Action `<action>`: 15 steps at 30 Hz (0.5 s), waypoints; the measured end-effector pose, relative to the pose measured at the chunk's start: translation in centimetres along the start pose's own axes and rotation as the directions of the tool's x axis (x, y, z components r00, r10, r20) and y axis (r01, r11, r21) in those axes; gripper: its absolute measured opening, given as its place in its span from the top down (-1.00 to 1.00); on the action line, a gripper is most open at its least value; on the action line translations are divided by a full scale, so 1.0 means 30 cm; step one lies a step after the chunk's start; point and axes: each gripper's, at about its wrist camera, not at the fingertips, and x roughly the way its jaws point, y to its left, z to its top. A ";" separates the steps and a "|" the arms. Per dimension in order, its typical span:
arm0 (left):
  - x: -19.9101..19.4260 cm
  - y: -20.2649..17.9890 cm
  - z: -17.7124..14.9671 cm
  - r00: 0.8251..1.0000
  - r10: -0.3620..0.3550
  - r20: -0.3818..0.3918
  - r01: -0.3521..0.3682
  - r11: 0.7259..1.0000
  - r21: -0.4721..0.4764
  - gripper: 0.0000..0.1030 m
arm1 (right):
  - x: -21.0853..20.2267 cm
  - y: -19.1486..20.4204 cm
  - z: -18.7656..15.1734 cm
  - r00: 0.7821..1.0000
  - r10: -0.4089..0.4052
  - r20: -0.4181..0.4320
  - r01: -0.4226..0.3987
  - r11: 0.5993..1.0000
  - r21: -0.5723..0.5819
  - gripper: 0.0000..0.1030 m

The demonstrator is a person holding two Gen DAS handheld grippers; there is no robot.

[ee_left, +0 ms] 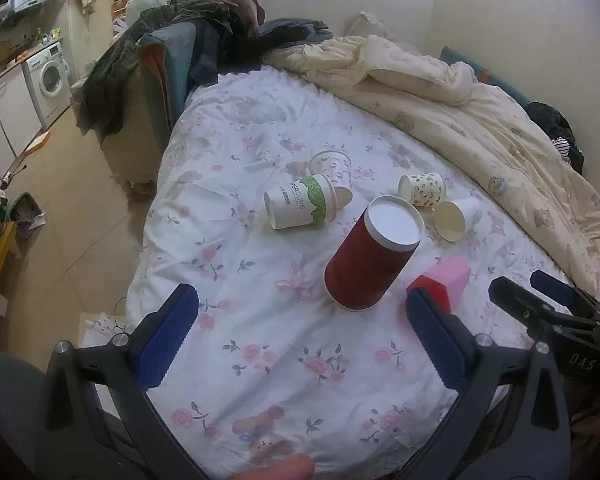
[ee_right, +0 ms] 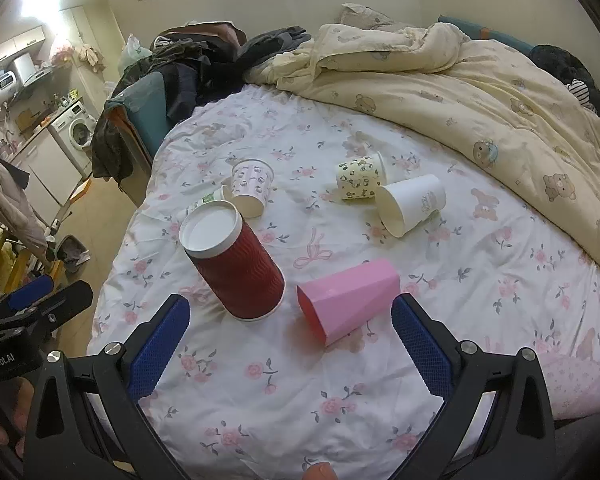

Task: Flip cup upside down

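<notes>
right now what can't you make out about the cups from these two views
- Pink cup, left wrist view: mostly hidden behind the left tongs' right finger; its mouth is unseen.
- Green-banded cup, right wrist view: nearly all hidden behind the red cup.
- Red cup's rim: pressed into the bedsheet in both views, so its inside is hidden.
- White cup's printed mark: too small to read.

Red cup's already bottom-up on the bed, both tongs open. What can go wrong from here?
1. The red cup stands inverted but tilted on the soft floral sheet; a nudge may topple it.
2. The pink cup lies on its side beside it, between the right tongs; closing there could knock the red cup.
3. The left tongs sit near its rim and could clip it.
</notes>
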 end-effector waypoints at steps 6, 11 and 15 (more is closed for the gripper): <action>0.005 -0.001 -0.001 1.000 -0.007 -0.006 0.007 1.000 -0.003 -0.99 | -0.006 0.000 0.003 1.000 0.005 0.002 -0.005 1.000 0.004 -1.00; 0.006 0.000 -0.003 1.000 -0.007 -0.008 0.007 1.000 -0.002 -0.99 | -0.006 0.002 0.002 1.000 0.000 0.003 0.000 1.000 -0.003 -1.00; 0.007 -0.001 -0.003 1.000 -0.009 -0.007 0.009 1.000 -0.001 -0.99 | -0.007 0.003 0.002 1.000 0.001 0.004 -0.001 1.000 0.000 -1.00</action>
